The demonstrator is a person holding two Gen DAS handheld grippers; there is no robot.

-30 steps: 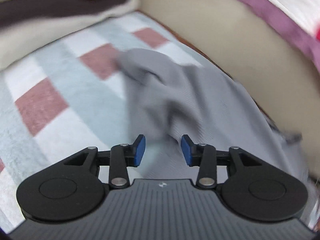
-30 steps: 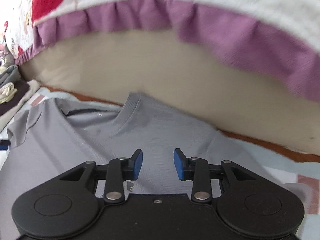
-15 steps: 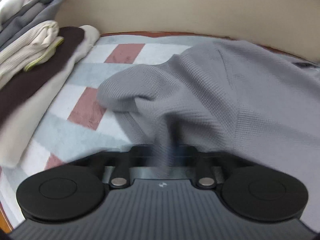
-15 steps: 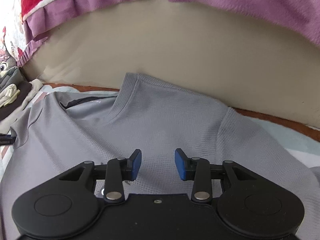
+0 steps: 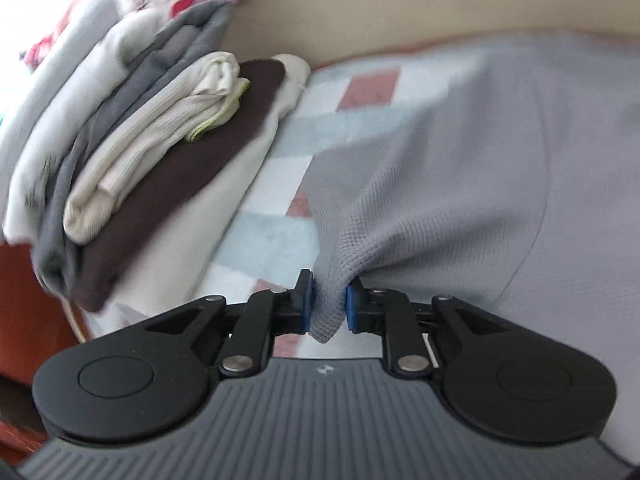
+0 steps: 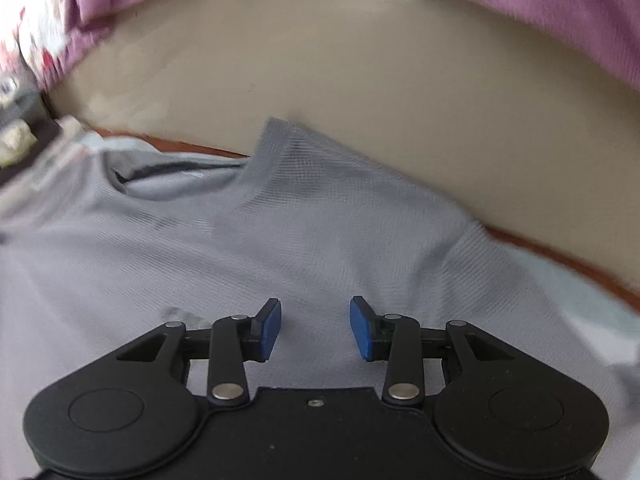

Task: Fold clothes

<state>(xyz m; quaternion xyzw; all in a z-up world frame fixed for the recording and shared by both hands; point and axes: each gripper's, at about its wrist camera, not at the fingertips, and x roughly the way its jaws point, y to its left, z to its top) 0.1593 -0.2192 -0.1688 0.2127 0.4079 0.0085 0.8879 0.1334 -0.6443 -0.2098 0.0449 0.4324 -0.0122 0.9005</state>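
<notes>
A grey knit T-shirt (image 5: 460,184) lies spread on a checked blanket (image 5: 276,184). My left gripper (image 5: 328,304) is shut on a bunched fold of the shirt's sleeve edge, and the cloth hangs between the blue pads. In the right wrist view the same grey T-shirt (image 6: 304,240) shows its collar (image 6: 264,148) toward the far side. My right gripper (image 6: 315,328) is open and empty, just above the shirt's chest.
A stack of folded clothes (image 5: 160,152), white, grey, cream and dark brown, sits left of the shirt. A beige wall panel (image 6: 360,92) runs behind the shirt, with a purple-edged quilt (image 6: 520,8) above it. A wooden edge (image 5: 16,300) shows at the far left.
My left gripper has closed on the shirt's sleeve fold and swung left toward the folded stack. My right gripper has stayed open over the shirt, shifting slightly.
</notes>
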